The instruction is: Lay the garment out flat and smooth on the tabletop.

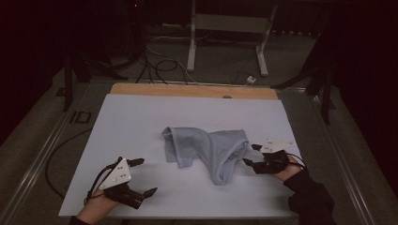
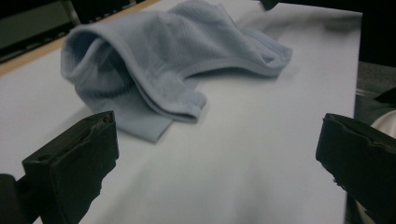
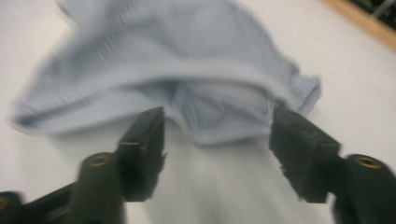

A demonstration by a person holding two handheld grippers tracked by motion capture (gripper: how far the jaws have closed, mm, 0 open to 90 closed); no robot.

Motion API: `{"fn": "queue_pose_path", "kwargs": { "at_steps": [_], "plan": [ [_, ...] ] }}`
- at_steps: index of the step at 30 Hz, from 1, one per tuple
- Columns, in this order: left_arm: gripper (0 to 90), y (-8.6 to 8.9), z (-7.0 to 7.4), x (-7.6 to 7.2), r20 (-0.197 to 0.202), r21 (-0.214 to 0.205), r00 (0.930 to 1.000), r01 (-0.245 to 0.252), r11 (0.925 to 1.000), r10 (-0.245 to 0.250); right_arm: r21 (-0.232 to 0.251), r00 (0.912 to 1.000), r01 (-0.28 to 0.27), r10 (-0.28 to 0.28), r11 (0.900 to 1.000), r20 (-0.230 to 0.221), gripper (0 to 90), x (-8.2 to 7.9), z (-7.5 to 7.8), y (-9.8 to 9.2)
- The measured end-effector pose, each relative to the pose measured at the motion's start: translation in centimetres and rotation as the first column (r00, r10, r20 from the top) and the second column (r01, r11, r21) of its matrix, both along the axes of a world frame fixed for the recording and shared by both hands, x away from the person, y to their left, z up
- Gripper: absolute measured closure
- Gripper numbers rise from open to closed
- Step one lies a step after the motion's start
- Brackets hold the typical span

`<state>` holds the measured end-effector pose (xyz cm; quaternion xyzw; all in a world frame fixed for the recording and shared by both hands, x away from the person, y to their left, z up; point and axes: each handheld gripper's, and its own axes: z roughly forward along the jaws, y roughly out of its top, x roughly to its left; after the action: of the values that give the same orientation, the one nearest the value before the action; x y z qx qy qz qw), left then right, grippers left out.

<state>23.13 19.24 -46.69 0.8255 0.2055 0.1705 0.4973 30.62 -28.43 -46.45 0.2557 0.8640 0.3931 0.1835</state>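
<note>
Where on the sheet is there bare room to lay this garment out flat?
The white sheet is bare behind the blue garment up to the wooden table edge, and wide to its left. In front lies a narrower strip between the left gripper and right gripper. The right side is crowded.

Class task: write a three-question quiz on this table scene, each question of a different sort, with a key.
1. True or false: the right tongs are clamped on the light blue garment.
2. Which colour is the sheet under the garment? A white, B red, C green.
3. Fill in: the left tongs stand ____ with nothing between the jaws.

Key: 1 false, the jaws stand open at the garment's edge, apart from it. 2 A. 3 open.
</note>
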Motion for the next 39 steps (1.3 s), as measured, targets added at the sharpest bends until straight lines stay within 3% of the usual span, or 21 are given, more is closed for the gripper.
{"fn": "queue_pose_path", "kwargs": {
  "at_steps": [2, 4, 8, 11, 14, 18, 19, 23, 24, 25, 26, 28, 30, 34, 36, 39],
  "plan": [
    [0.4, -0.5, 0.3, 0.4, 0.021, -0.015, 0.9998, 0.001, 0.9999, 0.0, 0.074, 0.9999, -0.014, 0.014, 0.9972, 0.005, 19.9, -0.8, 1.2, 0.0],
    [0.4, -1.1, 0.7, 0.8, 0.019, -0.006, 0.9998, 0.005, 1.0, -0.005, 0.084, 0.9991, -0.038, 0.037, 0.9957, 0.024, 14.7, -1.5, 2.0, 0.5],
    [0.4, -2.4, 1.4, 1.8, -0.061, 0.035, 0.9979, 0.024, 0.9991, -0.022, 0.093, 0.9939, -0.109, 0.107, 0.9897, 0.027, 14.3, -2.8, 3.1, 2.4],
    [0.4, -3.7, 1.5, 2.5, -0.082, 0.074, 0.9959, 0.044, 0.9963, -0.038, 0.086, 0.987, -0.16, 0.157, 0.9834, 0.033, 24.1, -3.5, 3.4, 4.0],
    [0.5, -5.0, 1.3, 3.3, -0.093, 0.1, 0.9929, 0.084, 0.9915, -0.075, 0.086, 0.9732, -0.229, 0.23, 0.9697, 0.0, 31.6, -3.9, 3.4, 5.3],
    [7.7, -6.2, 0.6, 4.1, -0.097, 0.13, 0.9905, 0.109, 0.9855, -0.097, 0.083, 0.9649, -0.26, 0.262, 0.9619, -0.015, 37.1, -4.0, 2.8, 6.3],
    [7.7, -6.8, 0.1, 4.6, -0.112, 0.156, 0.9876, 0.127, 0.9796, -0.11, 0.086, 0.9627, -0.266, 0.269, 0.96, -0.025, 38.8, -3.9, 2.5, 6.5],
    [23.9, -7.8, -1.0, 5.3, -0.118, 0.21, 0.9811, 0.175, 0.9618, -0.153, 0.119, 0.9533, -0.28, 0.291, 0.9525, -0.082, 37.8, -3.5, 1.2, 6.8],
    [28.6, -7.8, -1.0, 5.3, -0.118, 0.21, 0.9811, 0.175, 0.9618, -0.153, 0.119, 0.9533, -0.28, 0.291, 0.9525, -0.082, 37.8, -3.5, 1.2, 6.8],
    [28.6, -8.2, -1.4, 5.6, -0.124, 0.234, 0.9771, 0.198, 0.9516, -0.173, 0.131, 0.951, -0.282, 0.295, 0.9505, -0.093, 35.9, -3.4, 1.0, 6.8],
    [33.0, -8.3, -1.5, 5.7, -0.127, 0.239, 0.9753, 0.207, 0.9488, -0.181, 0.151, 0.9462, -0.291, 0.308, 0.9447, -0.101, 29.4, -3.2, 0.8, 6.9],
    [36.6, -8.7, -1.9, 6.1, -0.132, 0.259, 0.9725, 0.221, 0.9404, -0.192, 0.161, 0.9403, -0.301, 0.321, 0.9398, -0.113, 24.8, -3.1, 0.6, 6.9],
    [39.4, -9.1, -2.3, 6.6, -0.144, 0.263, 0.9711, 0.223, 0.9387, -0.191, 0.181, 0.9298, -0.319, 0.344, 0.9303, -0.13, 22.9, -3.0, 0.4, 7.0],
    [44.6, -9.5, -3.1, 7.7, -0.148, 0.284, 0.9727, 0.215, 0.9345, -0.179, 0.197, 0.9225, -0.333, 0.362, 0.9221, -0.134, 22.6, -3.0, 0.2, 7.1],
    [45.8, -9.6, -3.3, 7.9, -0.145, 0.291, 0.9735, 0.213, 0.9328, -0.177, 0.199, 0.9224, -0.335, 0.363, 0.921, -0.131, 23.0, -3.0, 0.2, 7.1],
    [47.1, -9.9, -3.9, 8.6, -0.159, 0.31, 0.9707, 0.223, 0.9244, -0.181, 0.196, 0.9242, -0.334, 0.361, 0.9219, -0.124, 22.8, -3.0, 0.1, 7.1]
  ]
}}
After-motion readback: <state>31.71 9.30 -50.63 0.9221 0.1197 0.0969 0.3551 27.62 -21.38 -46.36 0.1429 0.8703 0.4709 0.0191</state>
